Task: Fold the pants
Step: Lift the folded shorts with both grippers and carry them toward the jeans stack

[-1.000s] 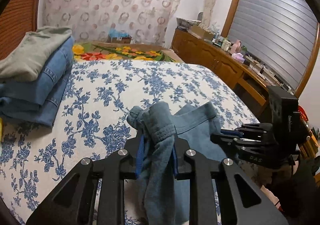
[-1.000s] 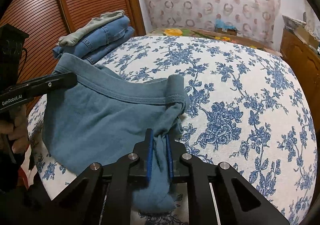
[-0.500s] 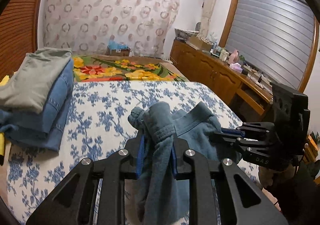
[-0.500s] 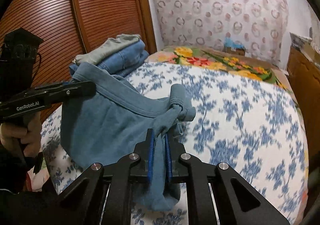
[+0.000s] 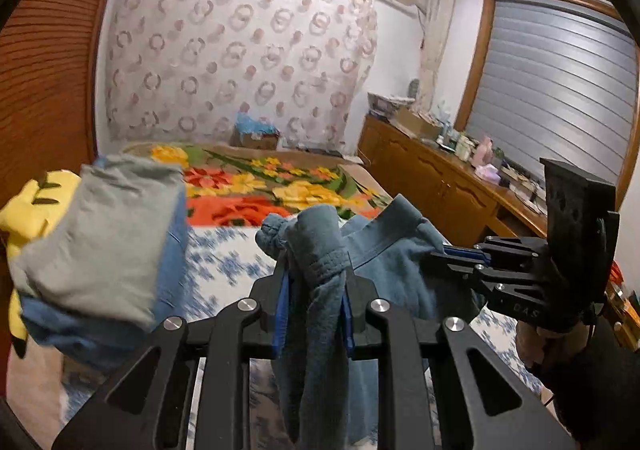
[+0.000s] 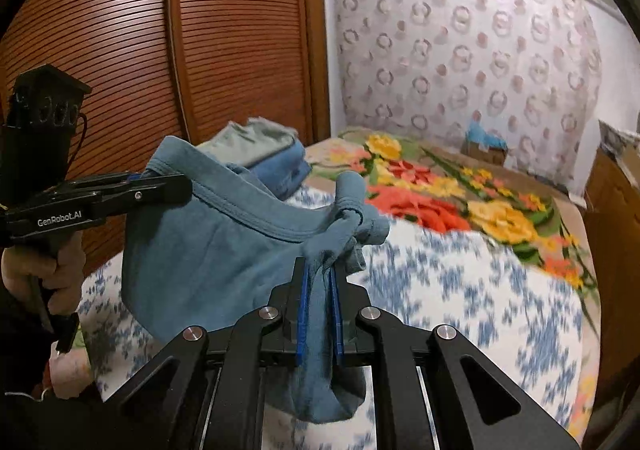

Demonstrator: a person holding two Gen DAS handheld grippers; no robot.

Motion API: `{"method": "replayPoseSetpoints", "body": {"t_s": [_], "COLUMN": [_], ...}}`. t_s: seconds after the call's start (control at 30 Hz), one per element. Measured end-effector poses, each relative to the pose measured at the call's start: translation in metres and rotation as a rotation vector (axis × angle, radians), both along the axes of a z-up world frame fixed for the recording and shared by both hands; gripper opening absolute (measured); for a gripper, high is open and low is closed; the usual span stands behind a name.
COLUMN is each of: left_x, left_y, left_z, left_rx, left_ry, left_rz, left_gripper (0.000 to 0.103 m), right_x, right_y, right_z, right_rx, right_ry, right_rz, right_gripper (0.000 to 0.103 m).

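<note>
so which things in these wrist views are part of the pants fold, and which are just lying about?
In the job:
- teal pants, held up off the bed by the waistband
- left gripper, shut on one end
- right gripper, shut on the other end
- blue floral bedspread, the surface below

Lying about:
- stack of folded clothes
- flowered blanket
- cluttered wooden sideboard

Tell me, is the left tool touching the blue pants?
Touching. In the left wrist view, the left tool is clamped shut on a bunched part of the blue pants, with cloth squeezed between its blue pads.
</note>
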State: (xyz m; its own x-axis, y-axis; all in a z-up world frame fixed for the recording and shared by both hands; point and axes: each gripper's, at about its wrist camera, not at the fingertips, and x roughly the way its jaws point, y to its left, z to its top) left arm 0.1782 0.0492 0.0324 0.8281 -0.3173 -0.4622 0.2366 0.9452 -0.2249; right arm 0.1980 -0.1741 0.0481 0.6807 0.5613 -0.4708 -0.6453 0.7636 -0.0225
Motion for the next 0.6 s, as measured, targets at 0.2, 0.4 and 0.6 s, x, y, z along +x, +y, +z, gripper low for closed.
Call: {"method": "replayPoseSetpoints", "body": {"t_s": [0.2, 0.4, 0.6], "left_x": [0.011, 0.015, 0.023], "left_y": [0.034, 0.071, 0.098], "left_z": [0.018, 0.042, 0.044], "left_rx": [0.016, 0.048, 0.053], "left_ry": [-0.035, -0.09, -0.085], "left_rz": [0.069, 0.158, 0.228], "left_gripper": [0.022, 0.022, 0.022], "right_x": [0.036, 0.073, 0.117], "right_y": [0.029, 0.062, 0.092], "right_z": [0.016, 0.033, 0.031], "right_rx": [0.01, 0.045, 0.057], "right_ry": [-0.052, -0.105, -0.123], "right_rz": [0.049, 0.115, 0.151], "right_gripper": [0.01, 0.01, 0.01]}}
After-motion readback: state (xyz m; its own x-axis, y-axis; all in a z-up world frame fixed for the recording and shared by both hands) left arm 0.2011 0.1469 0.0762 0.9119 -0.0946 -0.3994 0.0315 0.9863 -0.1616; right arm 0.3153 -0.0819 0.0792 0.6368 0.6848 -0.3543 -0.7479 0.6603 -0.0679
